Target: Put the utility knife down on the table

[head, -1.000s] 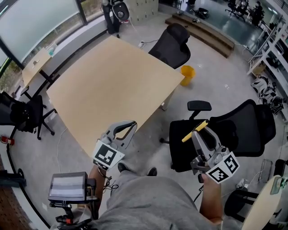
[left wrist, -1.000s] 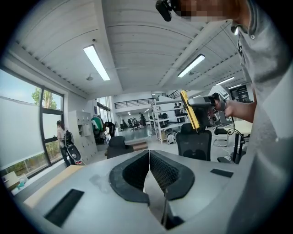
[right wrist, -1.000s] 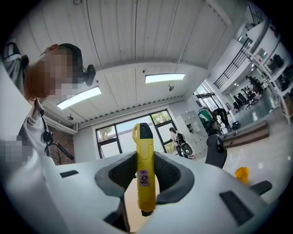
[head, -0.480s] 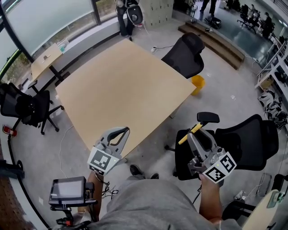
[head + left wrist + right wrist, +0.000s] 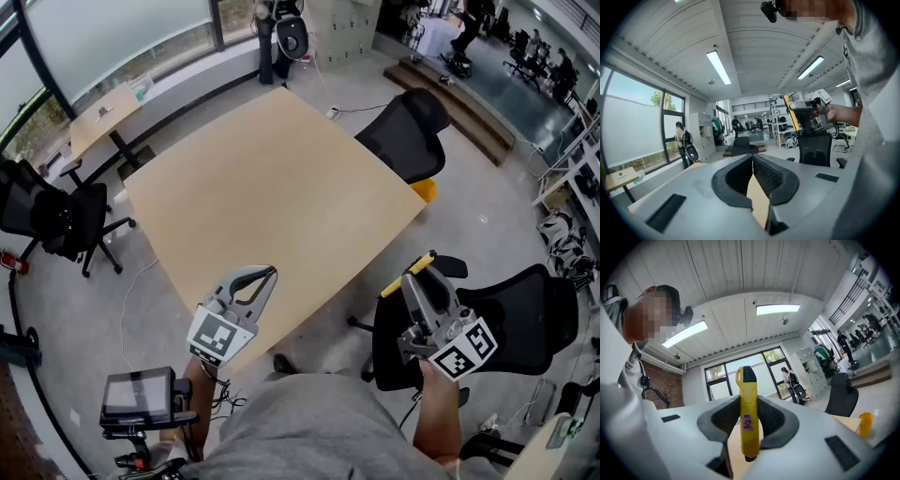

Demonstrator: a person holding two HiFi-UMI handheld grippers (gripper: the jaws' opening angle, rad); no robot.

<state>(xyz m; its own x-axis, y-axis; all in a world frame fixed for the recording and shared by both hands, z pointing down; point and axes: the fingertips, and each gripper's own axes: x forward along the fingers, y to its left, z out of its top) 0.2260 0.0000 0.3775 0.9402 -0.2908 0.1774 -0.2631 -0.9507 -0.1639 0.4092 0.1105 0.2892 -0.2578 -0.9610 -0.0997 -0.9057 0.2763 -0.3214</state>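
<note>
Utility knife [image 5: 747, 423] clamped between right gripper [image 5: 419, 281] jaws, held beside wooden table [image 5: 281, 187]; left gripper [image 5: 752, 159] jaws pressed together, nothing held

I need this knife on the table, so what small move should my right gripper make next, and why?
Probably swing the right gripper leftward over the light wooden table. It is shut on the yellow utility knife but hangs beyond the table's edge, above a black office chair, so releasing now would likely miss the top.
</note>
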